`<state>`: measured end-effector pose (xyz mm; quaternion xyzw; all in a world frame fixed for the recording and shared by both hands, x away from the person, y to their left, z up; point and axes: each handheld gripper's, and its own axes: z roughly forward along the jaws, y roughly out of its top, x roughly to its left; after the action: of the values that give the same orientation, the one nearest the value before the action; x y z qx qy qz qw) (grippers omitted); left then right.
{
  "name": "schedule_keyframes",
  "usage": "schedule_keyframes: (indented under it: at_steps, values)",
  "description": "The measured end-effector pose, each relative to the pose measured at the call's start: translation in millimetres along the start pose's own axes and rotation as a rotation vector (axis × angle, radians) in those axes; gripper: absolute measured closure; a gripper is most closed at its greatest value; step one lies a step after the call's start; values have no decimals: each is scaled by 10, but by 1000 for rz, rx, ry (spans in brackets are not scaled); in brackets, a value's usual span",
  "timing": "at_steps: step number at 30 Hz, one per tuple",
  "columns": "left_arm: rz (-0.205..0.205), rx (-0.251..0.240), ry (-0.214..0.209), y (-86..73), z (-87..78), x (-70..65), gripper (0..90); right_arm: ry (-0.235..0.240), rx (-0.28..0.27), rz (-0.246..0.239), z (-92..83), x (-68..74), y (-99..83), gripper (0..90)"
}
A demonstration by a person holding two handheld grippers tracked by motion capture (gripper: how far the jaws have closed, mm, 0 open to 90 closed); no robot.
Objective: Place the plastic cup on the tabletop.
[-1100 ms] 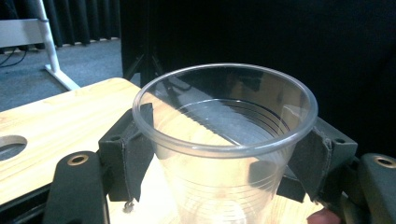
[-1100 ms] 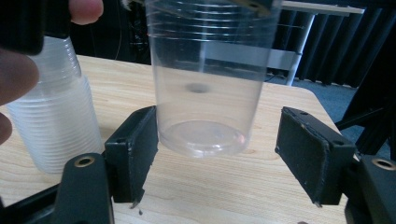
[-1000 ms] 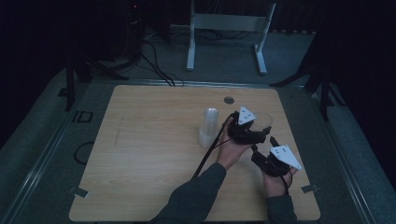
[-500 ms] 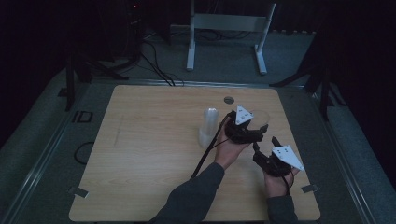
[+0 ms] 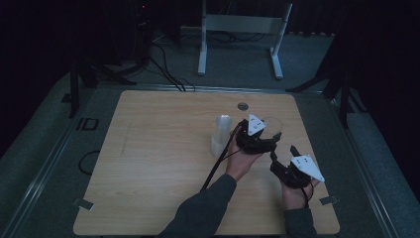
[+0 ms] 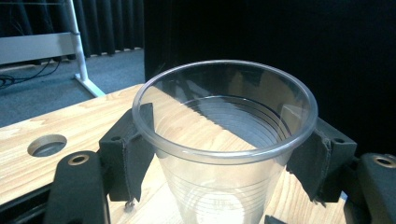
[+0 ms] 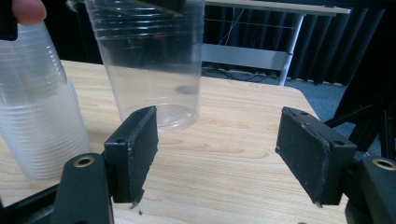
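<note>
step: clear plastic cup (image 6: 224, 154) is pinched by left gripper (image 5: 270, 140), centre frame
right gripper (image 7: 219, 158): jaws are spread, nothing held
next: probably cup gets set apart from ribbed stack of cups (image 7: 39, 126)

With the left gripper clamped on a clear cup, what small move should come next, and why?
Probably lower the clear plastic cup onto the wooden table. The left gripper grips it beneath the rim, seemingly just above the table, beside the stack of clear plastic cups; the right gripper waits open.
</note>
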<state>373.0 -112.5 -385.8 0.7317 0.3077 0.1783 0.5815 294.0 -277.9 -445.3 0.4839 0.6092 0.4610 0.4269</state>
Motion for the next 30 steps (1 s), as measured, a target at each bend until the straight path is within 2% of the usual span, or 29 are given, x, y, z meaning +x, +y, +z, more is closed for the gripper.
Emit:
schedule_keyframes:
  at_steps: [12,26,30]
  values:
    - [20,-4,19,-29,-78,27,286,-9,0,4,0,-25,-6,290]
    - [-7,-24,22,-53,-155,73,287,-13,-3,9,-9,-45,-2,290]
    - [1,-24,28,-71,-166,73,287,-14,-4,10,-10,-52,-2,290]
